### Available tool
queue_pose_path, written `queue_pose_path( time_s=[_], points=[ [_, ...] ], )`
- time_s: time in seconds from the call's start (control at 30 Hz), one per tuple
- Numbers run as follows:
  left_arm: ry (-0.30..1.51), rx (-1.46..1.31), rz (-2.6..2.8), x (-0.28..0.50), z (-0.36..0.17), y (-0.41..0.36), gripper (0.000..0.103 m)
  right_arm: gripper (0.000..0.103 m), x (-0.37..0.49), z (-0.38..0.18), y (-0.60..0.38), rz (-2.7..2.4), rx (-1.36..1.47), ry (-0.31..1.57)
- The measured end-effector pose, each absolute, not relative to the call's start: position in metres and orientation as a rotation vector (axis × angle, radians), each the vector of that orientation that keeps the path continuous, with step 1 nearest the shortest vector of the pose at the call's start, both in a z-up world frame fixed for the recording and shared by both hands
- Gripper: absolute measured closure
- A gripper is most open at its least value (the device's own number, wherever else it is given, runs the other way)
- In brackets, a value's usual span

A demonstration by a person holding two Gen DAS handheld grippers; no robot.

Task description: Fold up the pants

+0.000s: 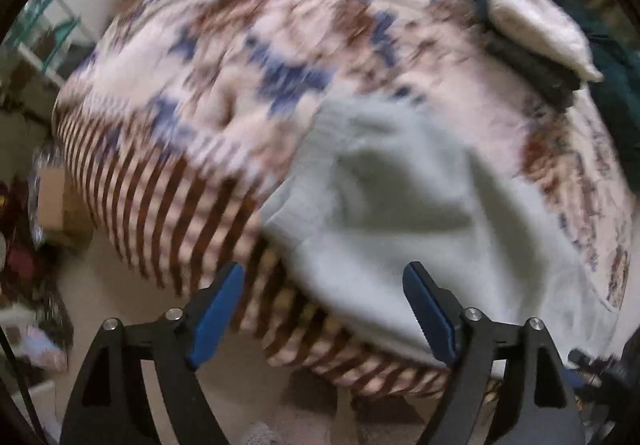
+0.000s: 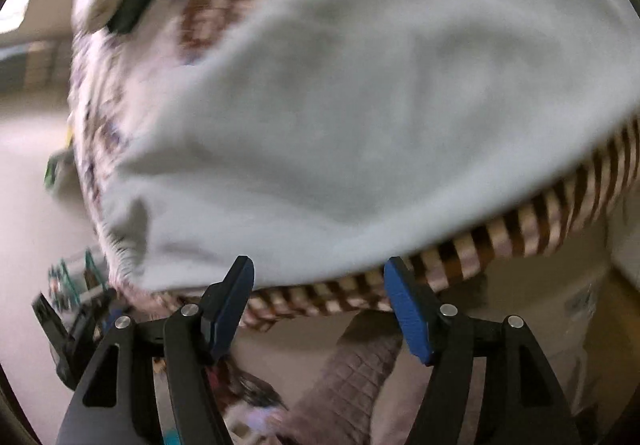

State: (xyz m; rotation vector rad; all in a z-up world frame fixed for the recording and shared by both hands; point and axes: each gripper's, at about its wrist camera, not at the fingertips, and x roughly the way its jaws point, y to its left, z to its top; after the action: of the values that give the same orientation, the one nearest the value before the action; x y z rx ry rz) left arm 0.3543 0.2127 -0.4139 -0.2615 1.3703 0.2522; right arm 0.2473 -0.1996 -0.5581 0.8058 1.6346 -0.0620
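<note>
Just ahead of each gripper, left [image 1: 323, 307] and right [image 2: 319, 303], both spread apart and empty, lie pale pants [image 1: 384, 213] on the patterned bed [image 1: 224, 57]: soft, light, floppy; pinch a hem edge

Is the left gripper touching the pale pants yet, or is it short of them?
Cannot tell. In the left wrist view the left gripper stands open with the pale pants showing between its fingers, but blur hides any contact or gap.
</note>
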Motion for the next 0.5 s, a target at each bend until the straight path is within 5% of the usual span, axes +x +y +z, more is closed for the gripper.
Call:
queue_pose_path(
  time_s=[0.2,0.5],
  points=[
    [1.381,-0.308,0.154,0.438,-0.437,0.167,0.017,0.033,0.378,-0.559,-0.197,0.167,0.722,1.624],
    [1.589,-0.19,0.319,0.469,-0.536,0.171,0.017,0.033,0.528,-0.678,-0.154,0.533,0.54,1.923]
  ],
)
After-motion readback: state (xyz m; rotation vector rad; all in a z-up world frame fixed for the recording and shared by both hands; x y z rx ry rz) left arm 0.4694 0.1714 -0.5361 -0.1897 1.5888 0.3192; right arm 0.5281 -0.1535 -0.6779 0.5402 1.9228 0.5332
